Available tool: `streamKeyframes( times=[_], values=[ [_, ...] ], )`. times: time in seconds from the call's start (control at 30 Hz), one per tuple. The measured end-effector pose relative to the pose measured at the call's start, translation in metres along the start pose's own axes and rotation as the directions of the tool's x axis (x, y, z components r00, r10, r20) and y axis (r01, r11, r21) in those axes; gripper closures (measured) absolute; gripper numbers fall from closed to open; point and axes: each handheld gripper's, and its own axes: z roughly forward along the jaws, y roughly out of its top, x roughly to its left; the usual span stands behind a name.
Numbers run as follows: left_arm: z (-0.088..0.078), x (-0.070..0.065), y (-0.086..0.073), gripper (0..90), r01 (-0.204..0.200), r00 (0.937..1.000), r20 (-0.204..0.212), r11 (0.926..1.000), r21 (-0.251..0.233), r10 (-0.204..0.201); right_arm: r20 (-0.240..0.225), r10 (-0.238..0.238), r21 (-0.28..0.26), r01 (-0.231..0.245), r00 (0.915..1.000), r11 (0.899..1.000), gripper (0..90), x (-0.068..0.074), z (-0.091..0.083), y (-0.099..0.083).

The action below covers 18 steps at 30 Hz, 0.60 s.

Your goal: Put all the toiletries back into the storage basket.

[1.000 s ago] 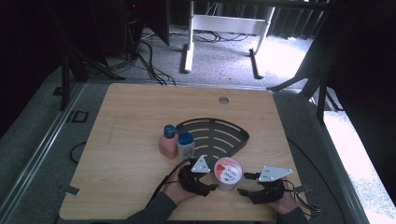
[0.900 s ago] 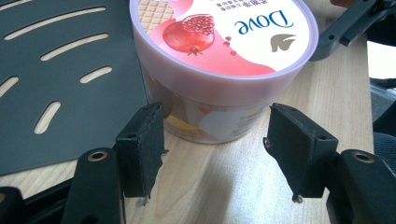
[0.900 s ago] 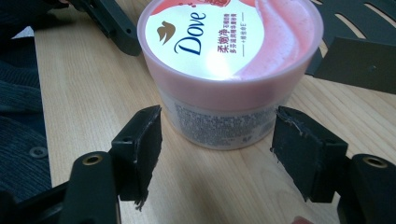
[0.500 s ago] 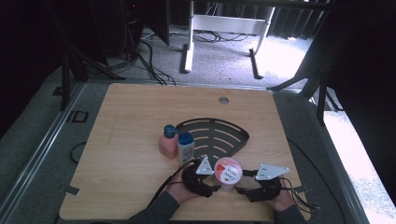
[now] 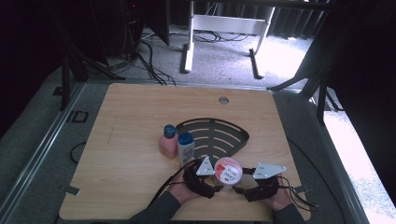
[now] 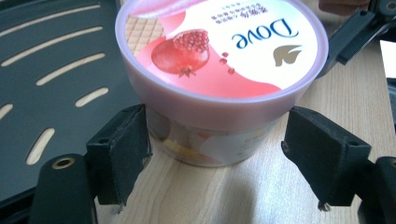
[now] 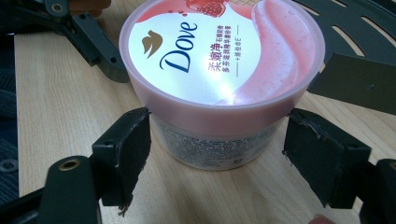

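The left gripper (image 6: 215,154) and right gripper (image 7: 217,158) had just been opening around the round pink Dove-labelled plastic tub (image 5: 227,171) — jaws apart, tub between — the high view adding two blue-capped bottles (image 5: 177,144).

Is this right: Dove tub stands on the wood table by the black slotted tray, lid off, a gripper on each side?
Not quite: the Dove tub has its lid on, as the left gripper view shows. The rest holds: it stands on the table beside the black slotted tray, a gripper on each side.

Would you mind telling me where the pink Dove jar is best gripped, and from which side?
Grip the Dove jar on its straight wall just below the overhanging lid, coming in level from the table's near edge. The jar stands upright on the table; the wide lid would likely stop the pads slipping upward.
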Motion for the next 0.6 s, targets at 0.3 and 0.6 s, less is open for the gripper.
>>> streamKeyframes(
  times=[0.3,0.6],
  values=[
    [0.0016,-0.0038,0.0005,19.9,-0.041,0.9987,-0.029,0.9991,-0.013,0.041,0.012,-0.013,0.002,0.013,0.9998,1.0,22.8,0.0017,-0.0001,0.0007],
    [0.0021,-0.0042,0.0018,18.3,-0.036,0.9989,-0.031,0.9993,-0.008,0.036,0.021,-0.012,0.008,0.011,0.9997,1.0,22.7,0.0035,-0.0001,0.0018]
  ],
)
